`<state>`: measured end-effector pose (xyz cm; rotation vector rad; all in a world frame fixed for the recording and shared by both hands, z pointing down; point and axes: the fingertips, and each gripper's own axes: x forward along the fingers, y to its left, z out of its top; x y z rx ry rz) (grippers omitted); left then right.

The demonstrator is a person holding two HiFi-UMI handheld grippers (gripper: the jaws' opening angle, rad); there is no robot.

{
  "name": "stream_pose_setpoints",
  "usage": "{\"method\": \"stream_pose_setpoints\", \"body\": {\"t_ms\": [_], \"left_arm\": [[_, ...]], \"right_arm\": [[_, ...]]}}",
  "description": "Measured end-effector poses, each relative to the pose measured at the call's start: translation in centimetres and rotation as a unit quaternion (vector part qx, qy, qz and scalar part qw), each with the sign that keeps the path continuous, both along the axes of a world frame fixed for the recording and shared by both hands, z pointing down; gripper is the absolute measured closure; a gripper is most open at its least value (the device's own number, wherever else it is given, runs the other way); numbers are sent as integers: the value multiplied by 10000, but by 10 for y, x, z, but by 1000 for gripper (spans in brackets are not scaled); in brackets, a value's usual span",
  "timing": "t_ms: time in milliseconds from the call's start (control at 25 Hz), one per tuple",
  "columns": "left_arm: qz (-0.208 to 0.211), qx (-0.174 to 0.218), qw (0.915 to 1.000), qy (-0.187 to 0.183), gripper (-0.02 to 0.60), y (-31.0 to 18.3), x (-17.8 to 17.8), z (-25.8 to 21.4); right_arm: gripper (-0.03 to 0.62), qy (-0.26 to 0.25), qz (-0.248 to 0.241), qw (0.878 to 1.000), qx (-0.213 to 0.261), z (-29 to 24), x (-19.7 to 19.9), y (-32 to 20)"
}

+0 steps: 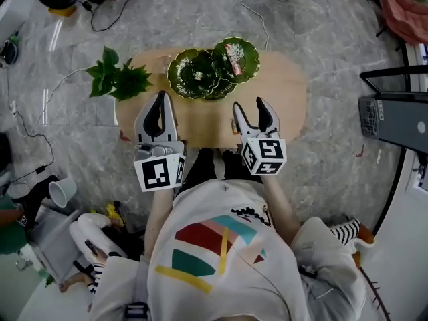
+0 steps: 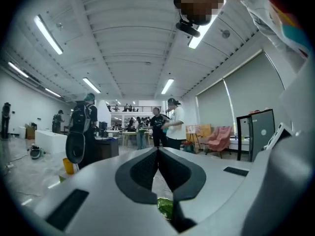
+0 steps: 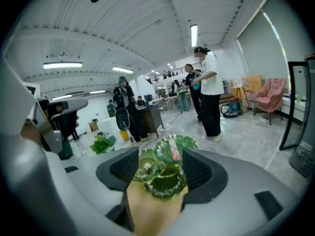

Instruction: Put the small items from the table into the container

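A green glass container of three leaf-shaped dishes (image 1: 210, 69) sits at the far side of a small wooden table (image 1: 284, 92). A pink wrapped item (image 1: 235, 56) lies in its right dish and a small pale item (image 1: 198, 76) in its left dish. My left gripper (image 1: 160, 100) hovers over the table's near edge, jaws shut with nothing between them (image 2: 157, 152). My right gripper (image 1: 249, 107) is open beside it, short of the dishes. In the right gripper view the container (image 3: 165, 178) and the pink item (image 3: 173, 149) show between the open jaws (image 3: 158, 156), apart from the pads.
A leafy green plant (image 1: 118, 79) stands at the table's left end. A white cup (image 1: 61, 192) and cables lie on the floor at left. A dark cabinet frame (image 1: 394, 109) stands to the right. People stand beyond the table (image 3: 209, 95).
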<state>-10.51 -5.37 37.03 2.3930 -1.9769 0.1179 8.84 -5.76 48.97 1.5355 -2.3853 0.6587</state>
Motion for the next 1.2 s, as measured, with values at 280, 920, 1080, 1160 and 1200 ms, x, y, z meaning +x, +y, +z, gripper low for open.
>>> {"method": "stream_pose_setpoints", "body": {"t_ms": [280, 920, 1080, 1160, 1200], "left_arm": [[501, -873, 9949, 21, 574, -11, 48, 92], [521, -1132, 9922, 24, 574, -7, 57, 132], [521, -661, 9964, 104, 574, -15, 59, 72], [561, -472, 9972, 147, 574, -19, 62, 50], [588, -383, 9974, 168, 574, -21, 64, 42]], "right_arm": [[301, 927, -78, 9806, -1728, 195, 36, 40], [402, 1309, -359, 9364, -3237, 299, 44, 61], [404, 1499, -425, 9569, -2452, 211, 49, 36], [404, 1456, -375, 9676, -2027, 165, 48, 21], [405, 1406, -334, 9733, -1785, 143, 48, 12]]}}
